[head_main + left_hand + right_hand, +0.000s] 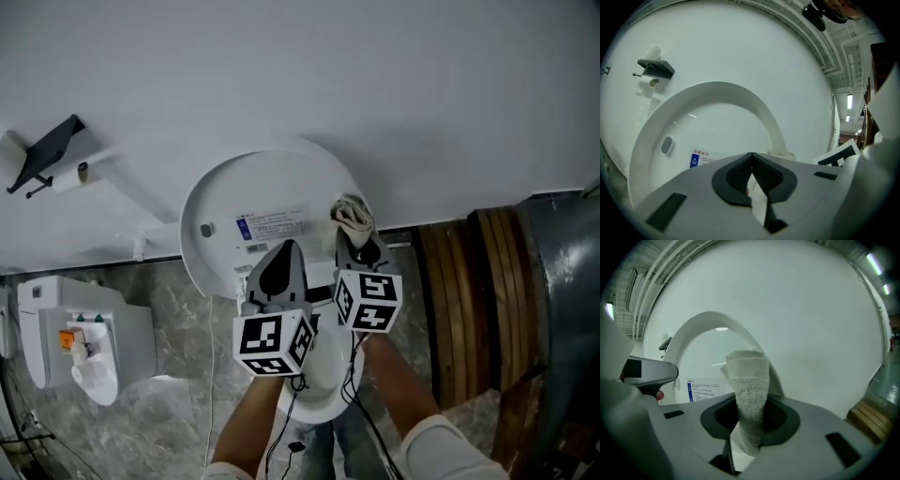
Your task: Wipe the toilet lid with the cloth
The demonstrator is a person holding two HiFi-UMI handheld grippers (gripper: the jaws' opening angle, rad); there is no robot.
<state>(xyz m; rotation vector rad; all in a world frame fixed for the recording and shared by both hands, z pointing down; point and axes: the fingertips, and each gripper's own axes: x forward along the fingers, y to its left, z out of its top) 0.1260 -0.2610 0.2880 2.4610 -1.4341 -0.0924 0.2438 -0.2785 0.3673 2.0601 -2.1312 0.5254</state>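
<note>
Right gripper (359,242) is clamped on the cloth (353,217), which sticks out past the jaws toward the toilet lid (220,202). The lid is raised, its face stands straight ahead of both grippers, and the cloth is at its right rim. Left gripper (283,251) is closed on nothing and points at the lid's middle near the printed label (272,225). Can't tell if the cloth touches yet, probably just short; nearly all the lid face lies left of it, so the wipe likely runs leftward.
</note>
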